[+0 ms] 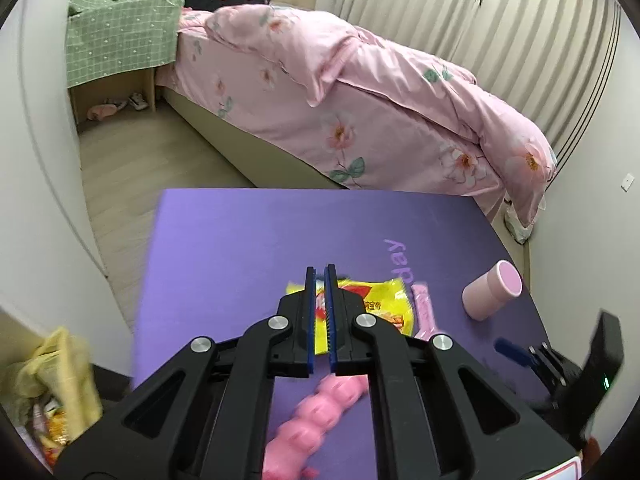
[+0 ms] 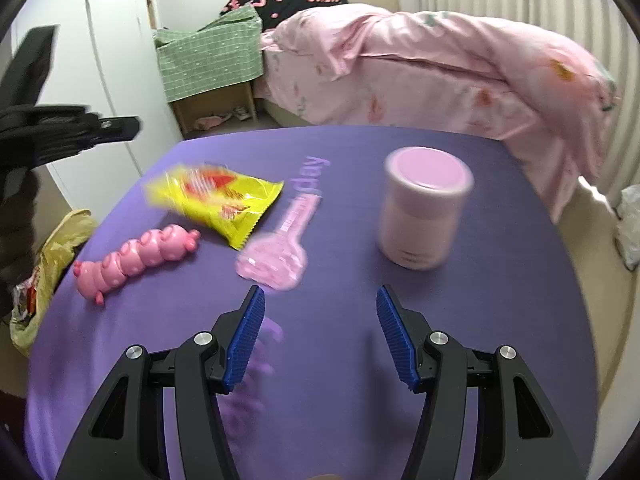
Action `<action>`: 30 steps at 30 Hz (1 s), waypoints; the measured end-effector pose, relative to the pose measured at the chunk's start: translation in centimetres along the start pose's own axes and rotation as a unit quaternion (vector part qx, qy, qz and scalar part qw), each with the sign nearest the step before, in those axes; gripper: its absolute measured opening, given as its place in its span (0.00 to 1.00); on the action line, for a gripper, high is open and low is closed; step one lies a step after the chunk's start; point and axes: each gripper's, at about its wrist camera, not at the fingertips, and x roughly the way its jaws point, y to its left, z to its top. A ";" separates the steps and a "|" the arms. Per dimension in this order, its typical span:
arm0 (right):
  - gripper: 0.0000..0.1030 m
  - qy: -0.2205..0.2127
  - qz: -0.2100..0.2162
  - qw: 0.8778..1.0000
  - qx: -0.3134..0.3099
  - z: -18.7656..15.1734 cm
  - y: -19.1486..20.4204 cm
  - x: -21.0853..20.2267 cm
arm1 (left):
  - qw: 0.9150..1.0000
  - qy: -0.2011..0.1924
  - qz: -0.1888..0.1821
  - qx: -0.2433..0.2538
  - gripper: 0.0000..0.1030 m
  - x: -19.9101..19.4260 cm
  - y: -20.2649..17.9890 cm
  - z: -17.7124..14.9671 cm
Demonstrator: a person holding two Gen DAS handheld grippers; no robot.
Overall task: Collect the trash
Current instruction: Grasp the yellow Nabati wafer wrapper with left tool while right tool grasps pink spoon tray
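Observation:
A yellow snack wrapper [image 2: 218,200] lies on the purple mat [image 2: 352,320]; it also shows in the left wrist view [image 1: 384,304] behind my fingers. My left gripper [image 1: 320,276] is shut and empty, held above the wrapper. It shows at the left edge of the right wrist view [image 2: 120,124]. My right gripper [image 2: 318,298] is open and empty above the mat, near a pink transparent wrapper [image 2: 276,260]. A yellow trash bag [image 1: 56,384] with wrappers inside sits on the floor left of the mat; it shows in the right wrist view [image 2: 44,276] too.
A pink caterpillar toy [image 2: 136,260] lies left on the mat. A pink cylindrical cup [image 2: 424,208] stands at the right. A bed with a pink quilt [image 1: 360,100] stands behind the mat. A green-covered shelf [image 1: 116,40] is by the wall. Curtains [image 1: 500,20] hang at the right.

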 end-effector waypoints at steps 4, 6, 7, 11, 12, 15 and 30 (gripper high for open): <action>0.53 0.004 0.025 1.000 0.019 1.2 0.7 1.7 | 1.000 0.018 0.000 -0.011 0.04 -0.5 2.1 -1.3; 0.53 0.012 0.040 0.998 0.037 1.8 0.9 2.8 | 0.999 0.027 0.000 -0.020 0.04 0.1 3.0 -1.8; 0.53 0.017 0.046 0.998 0.043 2.1 1.0 3.4 | 0.999 0.032 -0.007 -0.025 0.04 0.4 3.3 -2.1; 0.43 0.029 0.036 0.999 0.019 2.4 1.8 4.5 | 0.997 0.052 -0.047 -0.030 0.24 2.1 3.3 -2.8; 0.43 0.031 0.028 0.999 0.008 2.3 1.9 4.3 | 0.996 0.057 -0.055 -0.030 0.29 2.7 3.2 -2.9; 0.43 0.034 0.016 0.999 0.009 1.7 1.1 3.3 | 0.994 0.080 -0.063 -0.034 0.33 4.2 2.8 -3.1; 0.44 0.036 0.005 0.999 0.038 -1.2 -0.1 0.7 | 0.993 0.114 -0.033 -0.023 0.00 8.2 -0.3 -3.2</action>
